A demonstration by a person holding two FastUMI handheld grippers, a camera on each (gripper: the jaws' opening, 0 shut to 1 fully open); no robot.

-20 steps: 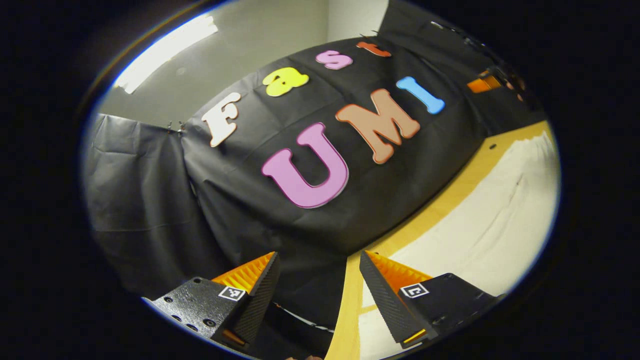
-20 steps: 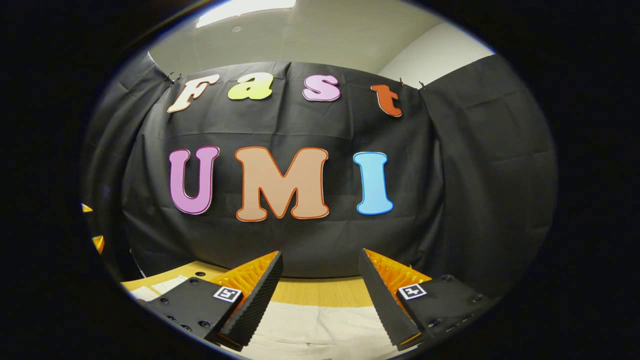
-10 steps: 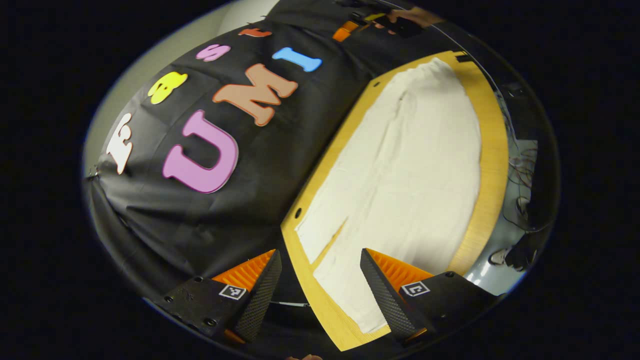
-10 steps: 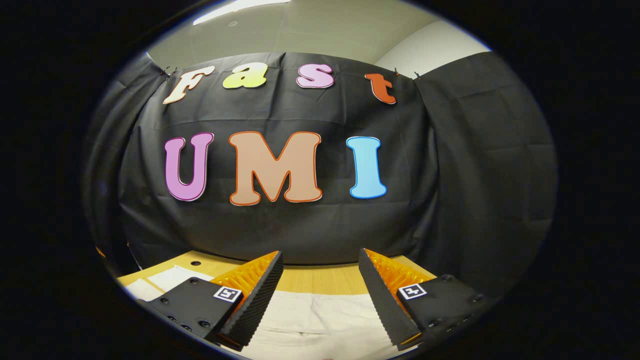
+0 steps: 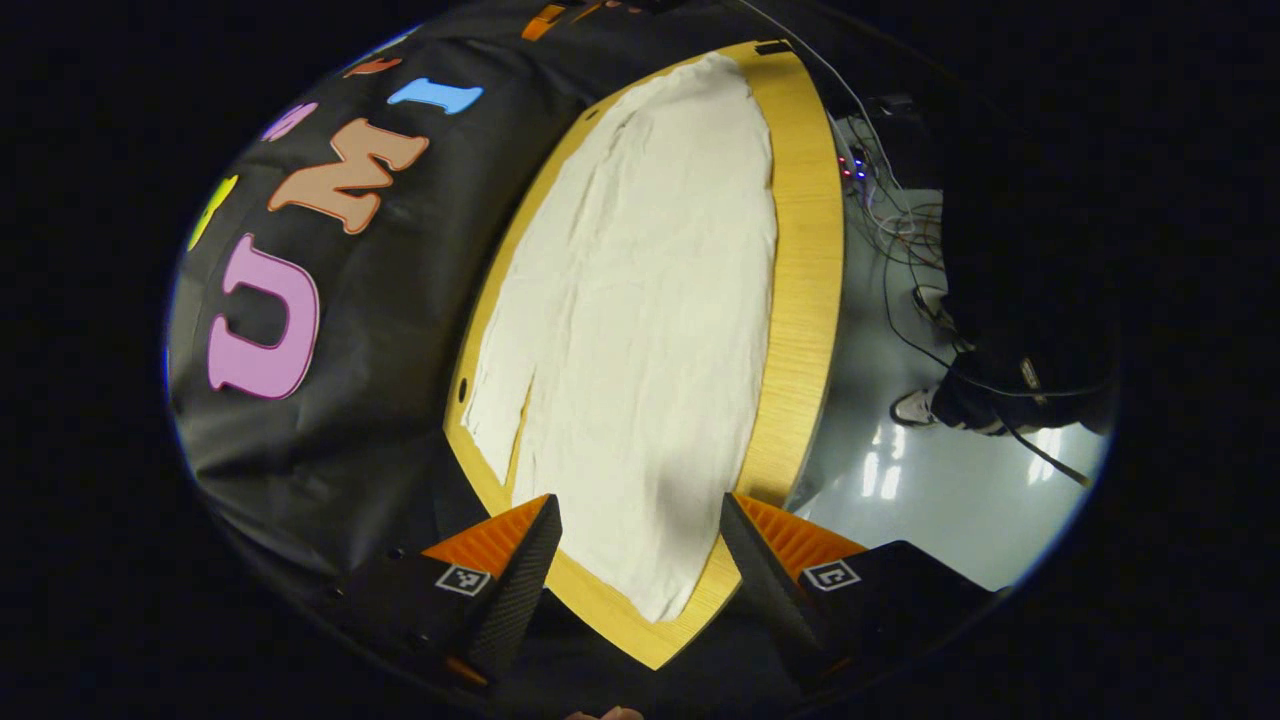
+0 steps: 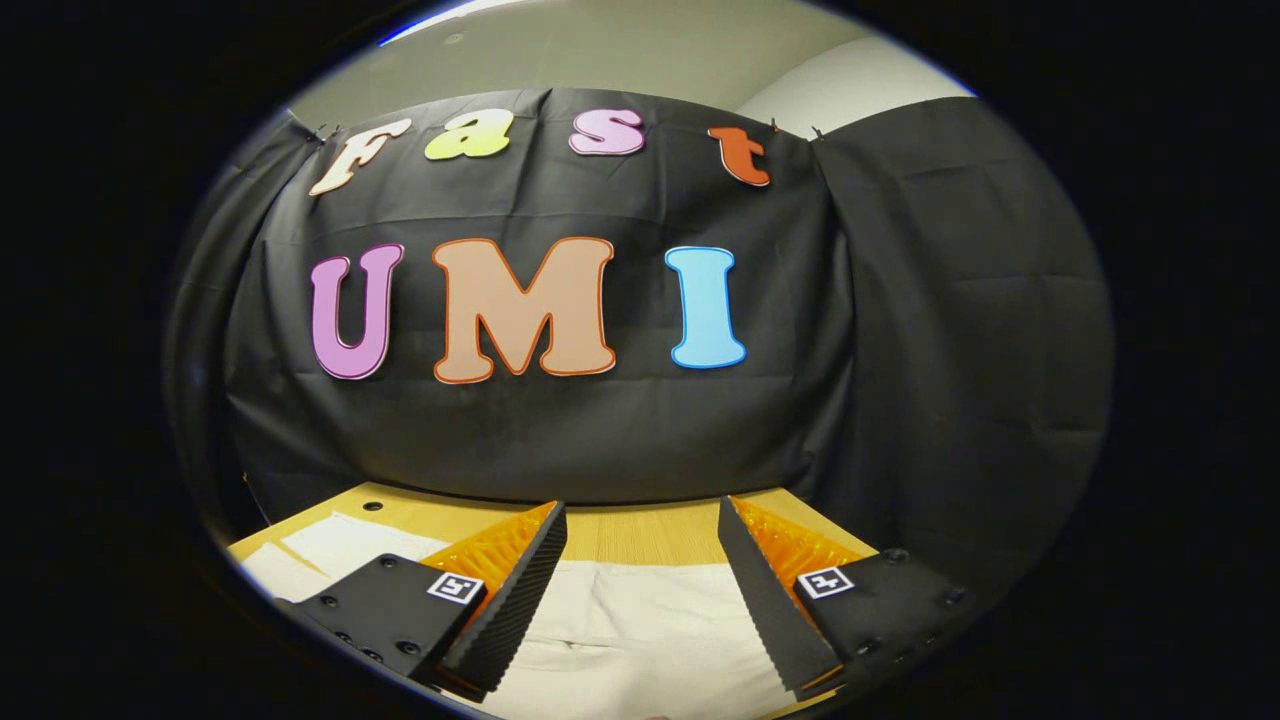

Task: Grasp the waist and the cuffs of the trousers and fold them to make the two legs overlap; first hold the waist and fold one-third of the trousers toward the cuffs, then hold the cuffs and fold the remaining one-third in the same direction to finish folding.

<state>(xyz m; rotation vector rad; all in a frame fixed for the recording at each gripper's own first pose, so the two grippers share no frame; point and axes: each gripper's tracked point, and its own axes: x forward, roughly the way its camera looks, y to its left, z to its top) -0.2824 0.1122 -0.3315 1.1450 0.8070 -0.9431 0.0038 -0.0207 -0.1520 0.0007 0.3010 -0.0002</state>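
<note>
The left gripper (image 5: 640,520) has tipped down from the wall, so the cream trousers (image 5: 640,330) now lie spread flat along the counter (image 5: 800,280) beneath it; both legs unfolded, fingers wide and empty, as on the right gripper (image 6: 640,520), poised above the trousers' near end

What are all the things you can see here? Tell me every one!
Cream cloth trousers: one, cream, spread flat along the table; also under the right gripper.
Yellow wooden table: one, yellow, under the trousers.
Black cloth wall: one, black, behind the table.
Tangled thin cables: several, dark, on the floor beside the table.
Shiny grey floor: one, grey, next to the table.
Person's shoe: one, pale, on the floor.
Left gripper: one, fingers open, over the near end of the trousers.
Right gripper: one, fingers open, over the trousers.
</note>
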